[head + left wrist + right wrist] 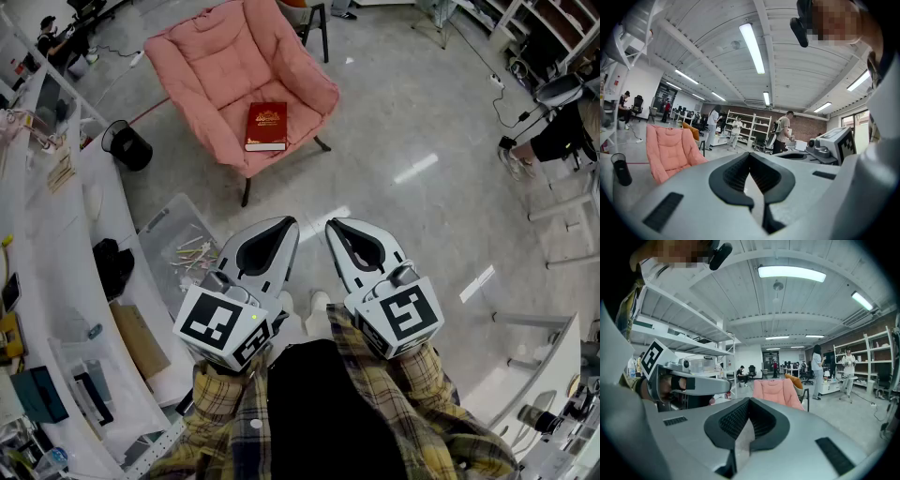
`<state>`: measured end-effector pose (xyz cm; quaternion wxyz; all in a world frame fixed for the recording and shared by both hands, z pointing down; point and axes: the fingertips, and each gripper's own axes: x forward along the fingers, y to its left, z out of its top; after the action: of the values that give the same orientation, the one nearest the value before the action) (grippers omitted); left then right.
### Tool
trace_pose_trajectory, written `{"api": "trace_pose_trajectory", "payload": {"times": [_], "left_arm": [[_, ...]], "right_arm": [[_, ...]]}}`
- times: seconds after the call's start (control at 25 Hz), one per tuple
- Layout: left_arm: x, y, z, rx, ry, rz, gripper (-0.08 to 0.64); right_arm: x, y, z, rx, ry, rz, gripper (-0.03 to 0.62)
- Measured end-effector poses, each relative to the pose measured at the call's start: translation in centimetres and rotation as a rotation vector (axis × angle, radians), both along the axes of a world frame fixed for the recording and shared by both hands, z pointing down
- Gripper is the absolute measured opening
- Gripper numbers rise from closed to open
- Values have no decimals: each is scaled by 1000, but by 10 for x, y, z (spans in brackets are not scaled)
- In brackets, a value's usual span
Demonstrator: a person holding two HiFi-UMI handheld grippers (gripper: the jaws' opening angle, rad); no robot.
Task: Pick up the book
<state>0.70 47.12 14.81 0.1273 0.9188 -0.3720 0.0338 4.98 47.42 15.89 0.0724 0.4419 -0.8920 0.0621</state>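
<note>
Head view: we hold left gripper (289, 225) and right gripper (334, 226) closed, empty, well apart from the red book (266, 126) on the pink chair (202, 56).

Glossy grey floor (403, 112); pink chair (211, 56); white shelving (750, 124); brick wall (811, 125); ceiling tube lights (752, 47).

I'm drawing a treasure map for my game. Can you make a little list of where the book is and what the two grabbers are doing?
book: red, lying flat on the seat of the pink chair
pink chair: ahead of the person, nobody in it
left gripper: jaws together, holding nothing, well short of the book
right gripper: jaws together, holding nothing, beside the left gripper
black bin: on the floor, left of the chair in the head view
task so far: book not yet picked up
</note>
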Motion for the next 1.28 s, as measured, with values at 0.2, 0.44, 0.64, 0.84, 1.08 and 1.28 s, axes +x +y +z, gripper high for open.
{"api": "trace_pose_trajectory", "payload": {"times": [0.2, 0.44, 0.64, 0.84, 1.08, 1.28], "left_arm": [[16, 0, 1, 4, -3, -3, 5], [32, 3, 1, 10, 0, -29, 5], [43, 5, 0, 18, -5, -57, 5], [46, 6, 5, 9, -5, -74, 5], [41, -8, 10, -10, -2, -89, 5], [27, -36, 15, -18, -14, -94, 5]], "right_arm": [[16, 0, 0, 5, -5, -2, 15], [39, 3, 1, 7, -15, -6, 15], [51, 4, 1, 10, -26, -28, 15], [56, 4, 4, 6, -27, -39, 15], [53, -10, 13, -20, -18, -51, 15], [40, -41, 20, -41, -15, -55, 15]]}}
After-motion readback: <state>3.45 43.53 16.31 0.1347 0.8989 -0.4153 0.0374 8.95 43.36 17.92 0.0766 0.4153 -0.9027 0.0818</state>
